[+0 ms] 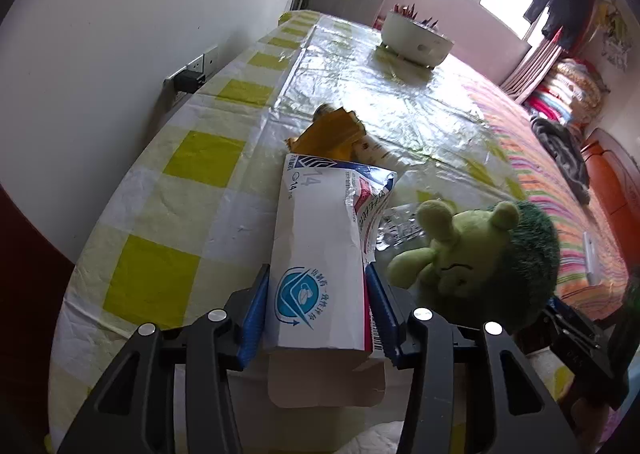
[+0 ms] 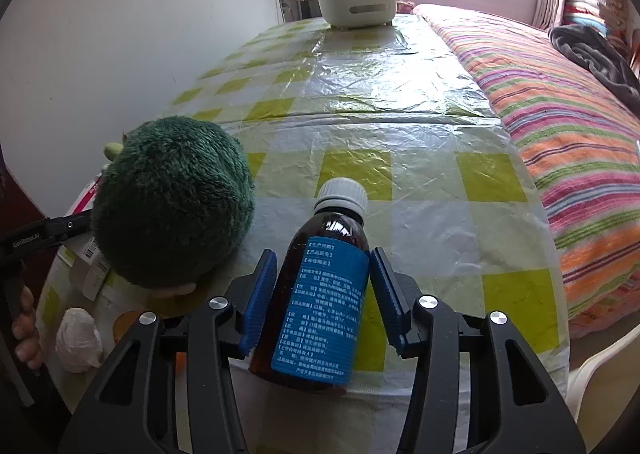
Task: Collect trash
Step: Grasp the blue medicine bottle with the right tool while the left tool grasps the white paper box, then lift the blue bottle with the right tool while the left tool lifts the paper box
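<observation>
With both pieces of trash clamped, lifting is judged the next step.
A torn carton (image 1: 320,274) is pinched in the left tool (image 1: 316,310), a brown bottle (image 2: 320,294) in the right tool (image 2: 322,302), low over the worktop (image 2: 400,126); a plush toy (image 2: 172,198) sits between them.

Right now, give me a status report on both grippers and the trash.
Left gripper clamped on torn white carton. Right gripper closed around brown bottle. Green plush toy sits between them; crumpled tissue not yet collected.

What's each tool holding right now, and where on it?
Left tool clamps the opened white carton by its sides near the open flap end. Right tool grips the brown bottle across its labelled body.
</observation>
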Demonstrator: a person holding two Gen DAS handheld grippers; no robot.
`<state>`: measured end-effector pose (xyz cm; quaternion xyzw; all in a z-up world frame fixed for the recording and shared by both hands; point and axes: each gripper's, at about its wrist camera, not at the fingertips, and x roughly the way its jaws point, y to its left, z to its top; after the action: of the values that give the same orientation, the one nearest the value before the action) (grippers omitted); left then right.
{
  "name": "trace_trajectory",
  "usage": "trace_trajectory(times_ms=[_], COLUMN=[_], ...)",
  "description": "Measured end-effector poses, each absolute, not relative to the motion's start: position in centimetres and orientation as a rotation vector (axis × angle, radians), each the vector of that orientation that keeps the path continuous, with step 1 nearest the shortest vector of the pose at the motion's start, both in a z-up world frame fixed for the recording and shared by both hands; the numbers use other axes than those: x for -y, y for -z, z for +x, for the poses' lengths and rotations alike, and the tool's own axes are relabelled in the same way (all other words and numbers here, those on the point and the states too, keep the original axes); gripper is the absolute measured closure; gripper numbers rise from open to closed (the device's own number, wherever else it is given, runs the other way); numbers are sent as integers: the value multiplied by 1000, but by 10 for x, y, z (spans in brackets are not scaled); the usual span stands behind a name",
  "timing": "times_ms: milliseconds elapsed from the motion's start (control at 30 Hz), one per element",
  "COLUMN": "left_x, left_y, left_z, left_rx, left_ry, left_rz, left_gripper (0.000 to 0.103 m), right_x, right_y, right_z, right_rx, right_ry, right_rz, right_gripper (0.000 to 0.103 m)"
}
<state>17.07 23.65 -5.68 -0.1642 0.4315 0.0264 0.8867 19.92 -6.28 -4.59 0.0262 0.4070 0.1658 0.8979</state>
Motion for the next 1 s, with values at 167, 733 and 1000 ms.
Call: trace_trajectory(times_ms=[167, 733, 1000], left_x=[-232, -206, -189], left_y=[52, 2, -13], left_z=[167, 145, 140], left_rx=[-868, -704, -674], left_ry=[-56, -35, 3], left_rz=[-328, -280, -262], left_gripper=[59, 59, 59], right_x=[66, 89, 103], right_y=[39, 29, 23], right_z=[192, 174, 167], right_rx=[-811, -754, -731], right_ry=[-344, -318, -297], right_rz=[63, 55, 69], right_gripper=[59, 60, 60])
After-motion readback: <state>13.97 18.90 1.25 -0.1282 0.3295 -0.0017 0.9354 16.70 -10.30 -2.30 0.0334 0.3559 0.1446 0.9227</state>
